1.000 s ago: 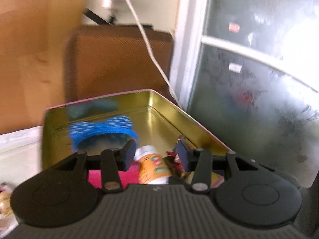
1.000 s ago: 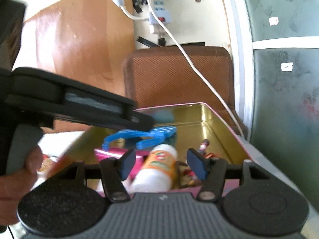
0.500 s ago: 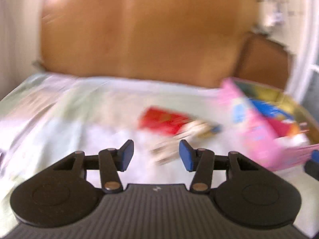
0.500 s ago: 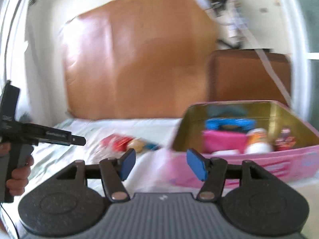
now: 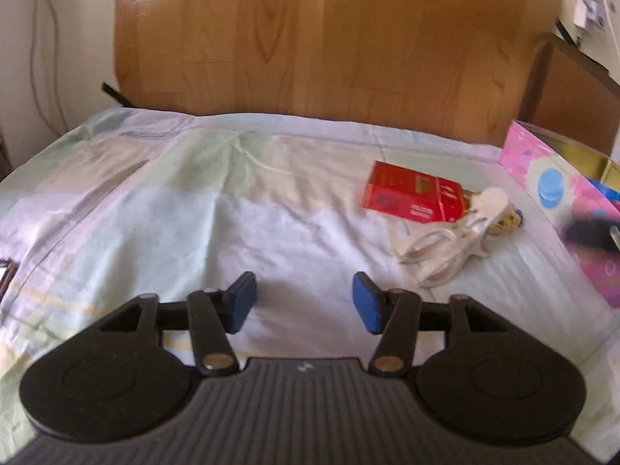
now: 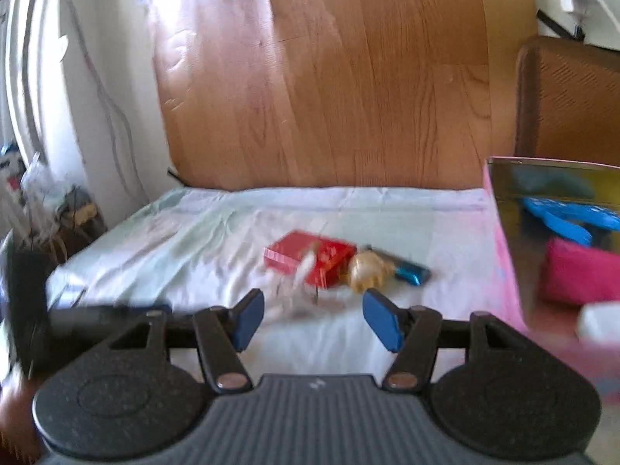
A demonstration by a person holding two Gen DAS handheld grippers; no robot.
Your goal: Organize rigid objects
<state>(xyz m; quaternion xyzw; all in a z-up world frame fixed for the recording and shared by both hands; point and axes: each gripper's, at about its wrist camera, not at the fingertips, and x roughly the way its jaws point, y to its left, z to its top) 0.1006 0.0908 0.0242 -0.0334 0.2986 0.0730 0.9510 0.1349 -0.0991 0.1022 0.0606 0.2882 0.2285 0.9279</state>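
Your left claw (image 5: 301,302) is opening, empty, your right claw (image 6: 313,318) spread, empty, over the pale bedsheet (image 5: 201,224); flat red cardboard box (image 5: 412,193) beside pink rectangular tin (image 6: 503,255).

1. One red box (image 5: 412,194) lay on the sheet.
2. One white bundle, too blurred to name (image 5: 449,238), lay beside it.
3. One small yellowish object (image 6: 366,267) was there.
4. One blue lighter-like item (image 6: 410,271) was there.
5. One pink tin (image 6: 503,255) stood open.
6. Inside the tin: one blue item (image 6: 569,221), one magenta item (image 6: 577,275).
7. Two grippers, left (image 5: 302,302) and right (image 6: 312,319).
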